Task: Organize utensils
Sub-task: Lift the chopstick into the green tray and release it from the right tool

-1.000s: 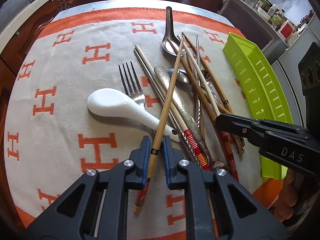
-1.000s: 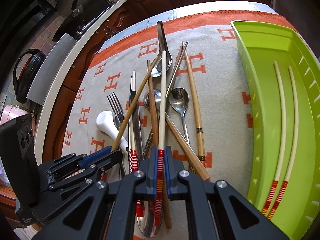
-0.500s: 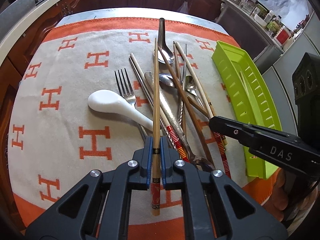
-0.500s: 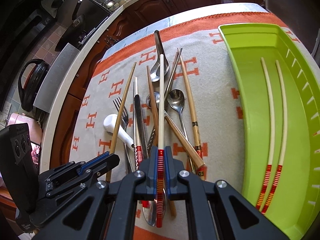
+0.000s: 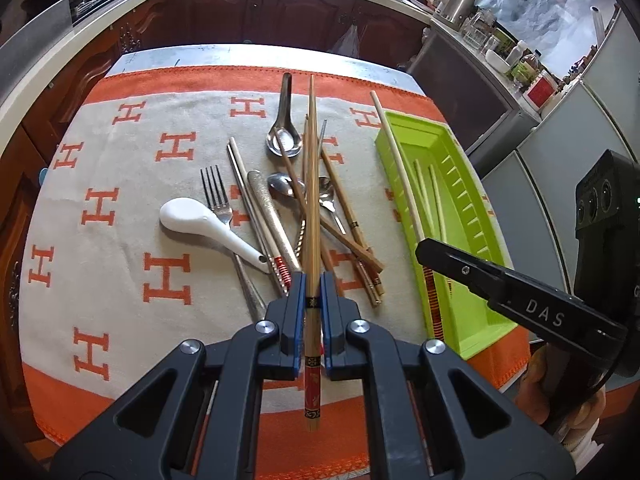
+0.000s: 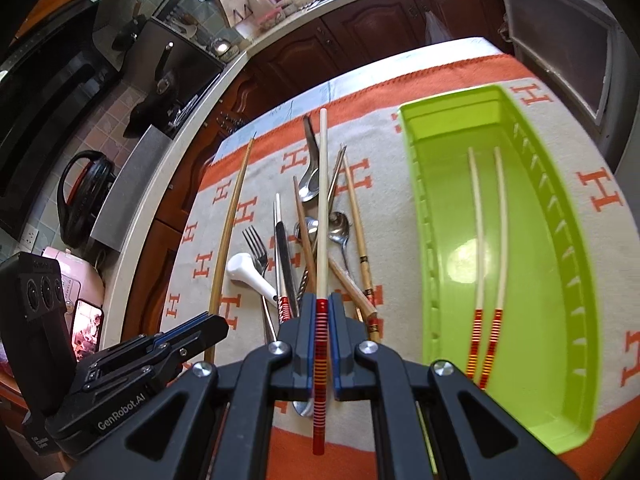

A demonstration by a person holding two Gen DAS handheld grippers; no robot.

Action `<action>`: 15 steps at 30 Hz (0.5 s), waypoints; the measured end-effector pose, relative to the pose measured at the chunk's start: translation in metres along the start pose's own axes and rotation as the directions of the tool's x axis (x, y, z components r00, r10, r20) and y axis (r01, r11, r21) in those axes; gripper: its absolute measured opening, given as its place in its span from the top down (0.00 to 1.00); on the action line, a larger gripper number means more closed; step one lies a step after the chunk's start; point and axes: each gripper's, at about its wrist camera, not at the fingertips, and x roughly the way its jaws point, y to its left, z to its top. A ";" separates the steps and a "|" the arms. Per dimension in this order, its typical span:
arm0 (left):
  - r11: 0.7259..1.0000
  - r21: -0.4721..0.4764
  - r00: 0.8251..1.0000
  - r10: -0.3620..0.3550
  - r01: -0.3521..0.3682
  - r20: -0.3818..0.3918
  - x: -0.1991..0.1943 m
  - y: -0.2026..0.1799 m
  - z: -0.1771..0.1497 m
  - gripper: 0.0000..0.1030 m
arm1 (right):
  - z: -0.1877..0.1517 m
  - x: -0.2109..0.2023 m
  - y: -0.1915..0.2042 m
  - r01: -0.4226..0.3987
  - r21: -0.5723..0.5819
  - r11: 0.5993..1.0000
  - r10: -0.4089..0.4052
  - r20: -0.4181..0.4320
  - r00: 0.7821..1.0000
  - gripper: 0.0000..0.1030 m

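Note:
My left gripper (image 5: pixel 313 300) is shut on a bamboo chopstick (image 5: pixel 312 184) with a red patterned end, held above the table. My right gripper (image 6: pixel 321 316) is shut on a white chopstick (image 6: pixel 322 200) with a red-striped end, lifted over the pile. That pile of utensils (image 5: pixel 288 208) lies on the cloth: a white ceramic spoon (image 5: pixel 200 220), a fork (image 5: pixel 218 196), metal spoons and several chopsticks. A green tray (image 6: pixel 448 184) to the right holds two white chopsticks (image 6: pixel 490 240). The right gripper also shows in the left wrist view (image 5: pixel 424 250).
An orange and grey H-patterned cloth (image 5: pixel 104 272) covers the table. Wooden cabinets and a counter run behind it (image 5: pixel 240 4). A black kettle (image 6: pixel 84 196) and a phone (image 6: pixel 86 328) stand to the left in the right wrist view.
Both grippers have risen and pulled back with their chopsticks. The left gripper closed on the bamboo chopstick and straightened it. The right one has shifted toward the green tray.

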 end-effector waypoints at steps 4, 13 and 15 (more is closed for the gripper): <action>0.999 0.023 0.999 -0.031 0.031 -0.011 0.001 -0.029 0.007 0.95 | 0.005 -0.020 -0.017 0.041 0.025 0.999 -0.042 0.049 0.998 0.95; 0.991 0.029 0.989 -0.129 0.132 -0.075 0.027 -0.097 0.030 0.95 | 0.016 -0.043 -0.057 0.186 0.062 0.981 -0.191 0.088 0.978 0.95; 0.988 0.009 0.983 -0.153 0.154 -0.097 0.037 -0.105 0.035 0.95 | 0.018 -0.044 -0.066 0.225 0.061 0.972 -0.230 0.088 0.969 0.95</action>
